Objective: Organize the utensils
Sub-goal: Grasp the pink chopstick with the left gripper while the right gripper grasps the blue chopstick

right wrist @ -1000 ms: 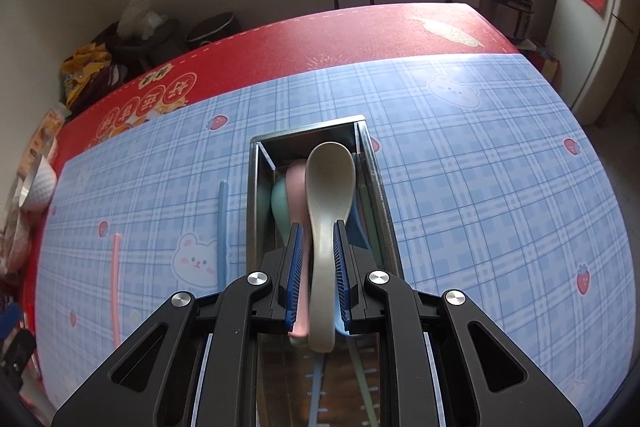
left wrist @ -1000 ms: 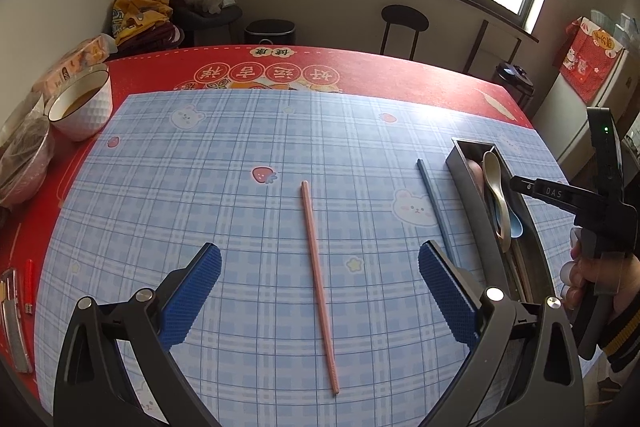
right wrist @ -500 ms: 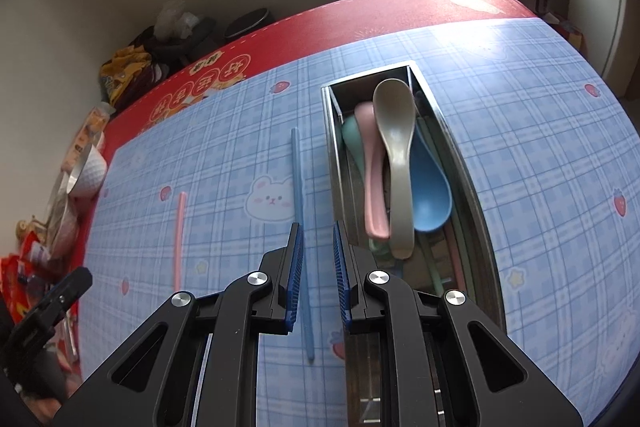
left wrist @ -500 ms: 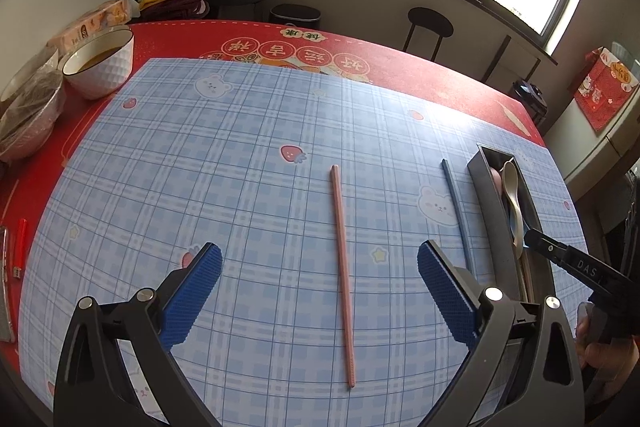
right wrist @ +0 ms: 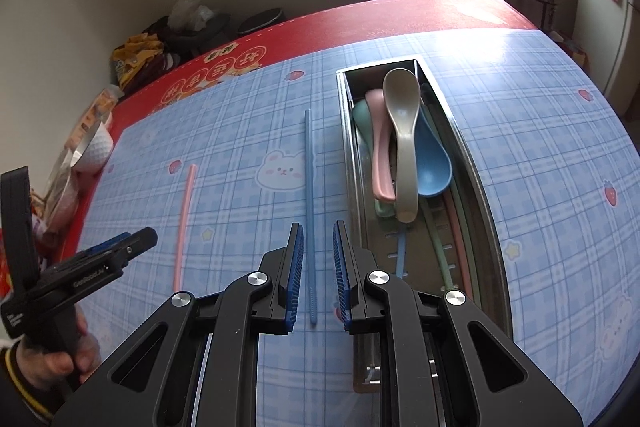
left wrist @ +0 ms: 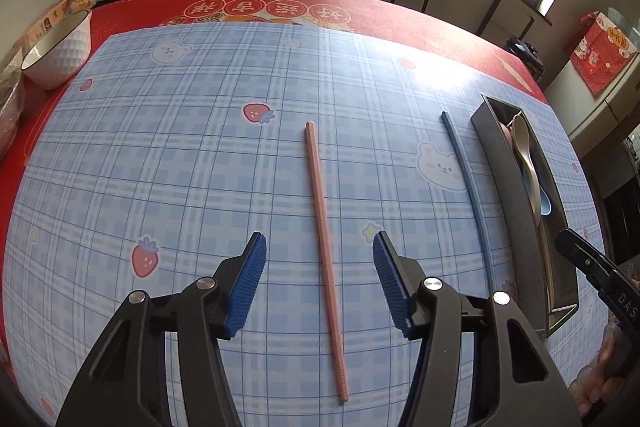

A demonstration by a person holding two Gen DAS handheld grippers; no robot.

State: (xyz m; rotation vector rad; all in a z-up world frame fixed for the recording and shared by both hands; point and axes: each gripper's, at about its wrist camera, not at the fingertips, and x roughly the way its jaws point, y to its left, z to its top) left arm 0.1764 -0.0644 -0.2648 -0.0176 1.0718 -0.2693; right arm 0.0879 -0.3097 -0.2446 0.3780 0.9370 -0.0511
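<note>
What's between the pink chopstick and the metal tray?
One blue chopstick, lying on the tablecloth parallel to the pink chopstick and close beside the metal tray without touching it. Otherwise bare cloth. Both wrist views show it, clearest from the right.

We see open blue plaid tablecloth [left wrist: 200, 155] around the thin pink chopstick [left wrist: 325, 247], a slim blue chopstick [right wrist: 309, 195] close beside the long metal utensil tray [right wrist: 476, 171] crowded with spoons, white dimpled bowl [left wrist: 60, 51] blocking the far left edge
</note>
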